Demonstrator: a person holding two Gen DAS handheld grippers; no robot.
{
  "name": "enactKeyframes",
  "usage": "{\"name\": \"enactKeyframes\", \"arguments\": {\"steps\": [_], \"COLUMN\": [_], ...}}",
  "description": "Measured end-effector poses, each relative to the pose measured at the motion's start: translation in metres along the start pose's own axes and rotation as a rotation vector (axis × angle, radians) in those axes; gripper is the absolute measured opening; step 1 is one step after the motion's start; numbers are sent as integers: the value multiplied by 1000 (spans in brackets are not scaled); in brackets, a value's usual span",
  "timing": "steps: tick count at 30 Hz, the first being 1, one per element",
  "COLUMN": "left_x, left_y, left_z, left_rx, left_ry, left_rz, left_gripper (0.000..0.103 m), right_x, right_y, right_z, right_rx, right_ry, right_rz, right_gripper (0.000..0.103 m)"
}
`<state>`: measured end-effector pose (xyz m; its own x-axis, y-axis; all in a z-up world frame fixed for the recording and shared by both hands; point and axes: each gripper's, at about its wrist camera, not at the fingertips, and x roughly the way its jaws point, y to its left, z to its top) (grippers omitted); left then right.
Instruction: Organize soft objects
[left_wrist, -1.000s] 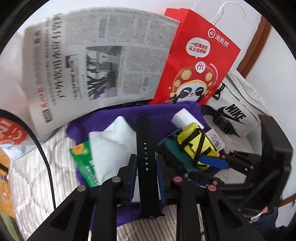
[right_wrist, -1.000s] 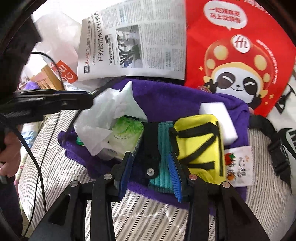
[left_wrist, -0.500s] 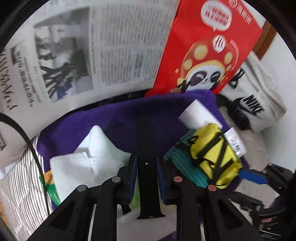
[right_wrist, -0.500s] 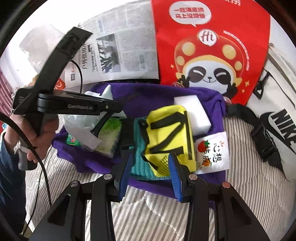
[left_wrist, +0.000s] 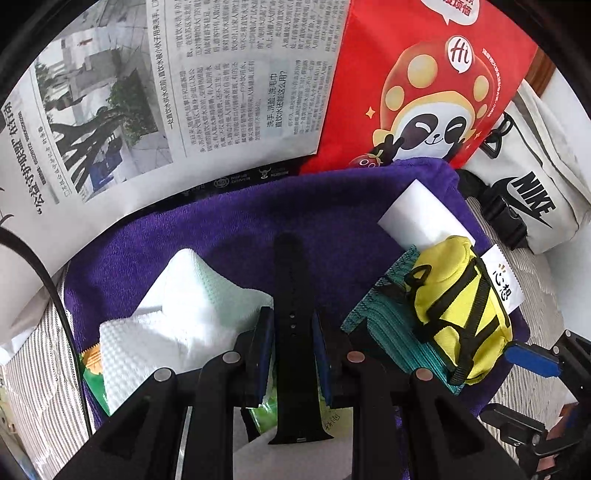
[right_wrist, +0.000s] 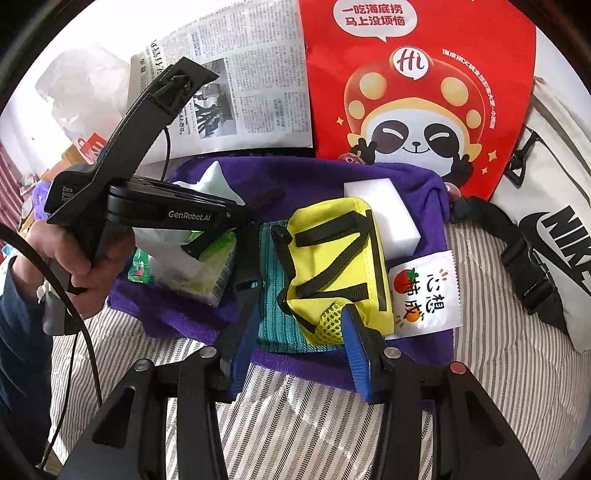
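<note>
My left gripper (left_wrist: 290, 321) is shut on a black watch strap (left_wrist: 290, 266), held lengthwise just above a purple towel (left_wrist: 229, 236). On the towel lie a white tissue (left_wrist: 177, 306) over a green tissue pack (right_wrist: 218, 269), a teal cloth (right_wrist: 273, 295), a yellow pouch with black straps (right_wrist: 332, 251), a white sponge (right_wrist: 384, 214) and a white sachet (right_wrist: 424, 295). My right gripper (right_wrist: 299, 332) is at the towel's near edge. Its jaws are opening, with the teal cloth and the pouch's mesh corner between them. One of its blue pads (left_wrist: 532, 360) shows in the left wrist view.
A newspaper (left_wrist: 192, 85) and a red panda paper bag (right_wrist: 417, 92) stand behind the towel. A white Nike bag (right_wrist: 554, 221) with a black buckle strap lies to the right. Striped bedding (right_wrist: 480, 369) lies underneath. A hand (right_wrist: 74, 254) and a black cable (right_wrist: 88, 339) are at the left.
The left gripper has carried the strap down and forward, over the tissue pack and the towel's middle. The right gripper's jaws have widened around the teal cloth and pouch corner.
</note>
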<state>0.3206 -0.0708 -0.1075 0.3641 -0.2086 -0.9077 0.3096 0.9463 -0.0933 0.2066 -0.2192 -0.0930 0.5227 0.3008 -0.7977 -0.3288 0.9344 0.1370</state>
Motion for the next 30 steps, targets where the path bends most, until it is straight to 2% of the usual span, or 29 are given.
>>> {"name": "enactKeyframes", "arguments": {"steps": [4, 7, 12, 16, 19, 23, 25, 26, 28, 30], "left_x": [2, -2, -17, -38, -52, -73, -88, -96, -109, -125], "left_y": [2, 4, 1, 1, -1, -8, -7, -8, -9, -9], "left_z": [-2, -6, -20, -26, -28, -40, -46, -49, -56, -68], "left_rx": [2, -6, -21, -48, -46, -36, -31, -27, -21, -13], "left_ry": [11, 20, 9, -22, -48, -82, -108, -122, -148, -171], "left_rz": [-4, -28, -51, -74, -95, -49, -25, -24, -2, 33], "left_gripper": [21, 28, 35, 55, 61, 65, 66, 72, 77, 79], "right_x": [1, 1, -6, -11, -11, -13, -23, -27, -38, -46], "right_y": [-1, -1, -1, -1, 0, 4, 13, 16, 26, 31], "right_z": [-1, -1, -3, -5, -7, -10, -12, -13, -14, -15], "right_rx": [20, 32, 42, 63, 84, 114, 100, 94, 72, 69], "right_ry": [2, 2, -1, -13, -22, -2, -15, -23, -37, -39], "right_rz": [7, 7, -9, -7, 2, 21, 36, 32, -1, -33], "right_gripper": [46, 46, 51, 59, 60, 60, 67, 70, 79, 82]}}
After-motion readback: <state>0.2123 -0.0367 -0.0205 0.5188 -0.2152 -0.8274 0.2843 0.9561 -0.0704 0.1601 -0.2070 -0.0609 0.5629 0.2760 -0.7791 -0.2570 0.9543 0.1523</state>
